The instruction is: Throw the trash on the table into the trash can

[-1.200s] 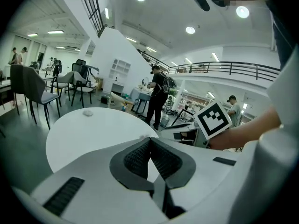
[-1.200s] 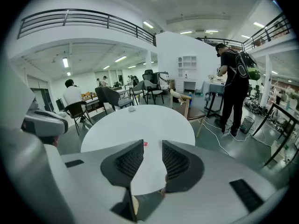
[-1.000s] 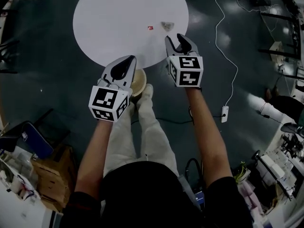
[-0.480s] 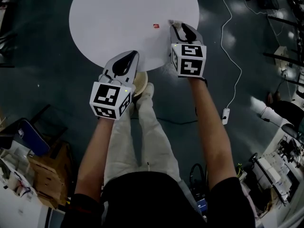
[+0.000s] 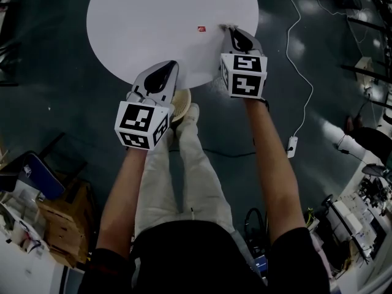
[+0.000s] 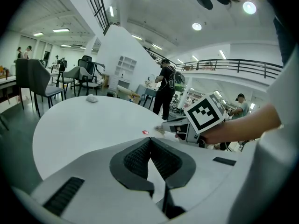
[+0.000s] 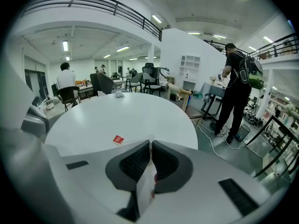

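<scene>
Pads of ribbed black rubber on the right tongs (image 7: 150,143) have just been closing and now pinch a pale crumpled scrap (image 6: 159,129) at the near right edge of the round, smooth white desk (image 5: 153,23). A flat red square wrapper (image 5: 201,29) lies just left of them. A white crumpled wad (image 7: 119,94) sits near the far edge. The left tongs (image 6: 149,140) are closed and empty at the desk's near rim. A beige ribbed trash can (image 5: 182,105) stands on the floor beside them.
</scene>
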A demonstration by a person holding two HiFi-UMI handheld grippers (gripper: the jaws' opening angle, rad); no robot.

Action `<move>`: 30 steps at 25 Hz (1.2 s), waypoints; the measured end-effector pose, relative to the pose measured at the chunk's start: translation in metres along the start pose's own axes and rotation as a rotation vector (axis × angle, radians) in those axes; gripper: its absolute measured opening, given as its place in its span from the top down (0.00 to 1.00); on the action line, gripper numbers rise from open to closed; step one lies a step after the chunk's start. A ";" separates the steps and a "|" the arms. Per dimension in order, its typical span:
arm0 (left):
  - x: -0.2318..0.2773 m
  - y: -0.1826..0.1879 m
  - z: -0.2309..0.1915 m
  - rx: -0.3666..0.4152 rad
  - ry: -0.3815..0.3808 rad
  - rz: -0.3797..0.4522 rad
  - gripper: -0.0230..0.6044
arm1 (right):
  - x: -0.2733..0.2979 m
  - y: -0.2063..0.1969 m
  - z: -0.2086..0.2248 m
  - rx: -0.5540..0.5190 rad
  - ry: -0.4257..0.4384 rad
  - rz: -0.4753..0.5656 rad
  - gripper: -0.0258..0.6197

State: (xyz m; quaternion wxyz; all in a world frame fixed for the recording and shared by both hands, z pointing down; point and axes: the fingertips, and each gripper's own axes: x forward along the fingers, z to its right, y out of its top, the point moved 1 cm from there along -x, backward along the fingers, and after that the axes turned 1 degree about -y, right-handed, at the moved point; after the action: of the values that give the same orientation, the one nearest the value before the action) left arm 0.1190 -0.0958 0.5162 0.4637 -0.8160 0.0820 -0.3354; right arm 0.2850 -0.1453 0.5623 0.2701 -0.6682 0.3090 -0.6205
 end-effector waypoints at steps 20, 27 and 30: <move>-0.034 0.007 0.017 -0.014 0.014 -0.015 0.94 | -0.073 -0.012 -0.036 0.056 0.084 -0.022 0.92; -0.049 -0.008 0.010 -0.033 0.036 -0.024 0.94 | -0.083 -0.031 -0.071 0.033 0.136 -0.044 0.92; -0.056 -0.018 0.003 -0.039 0.046 -0.029 0.94 | -0.085 -0.042 -0.090 0.031 0.160 -0.054 0.92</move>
State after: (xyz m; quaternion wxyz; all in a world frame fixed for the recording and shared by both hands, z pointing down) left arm 0.0751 -0.0586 0.5033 0.4407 -0.8180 0.0873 -0.3593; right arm 0.1958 -0.0515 0.5445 0.2379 -0.6202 0.3019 -0.6838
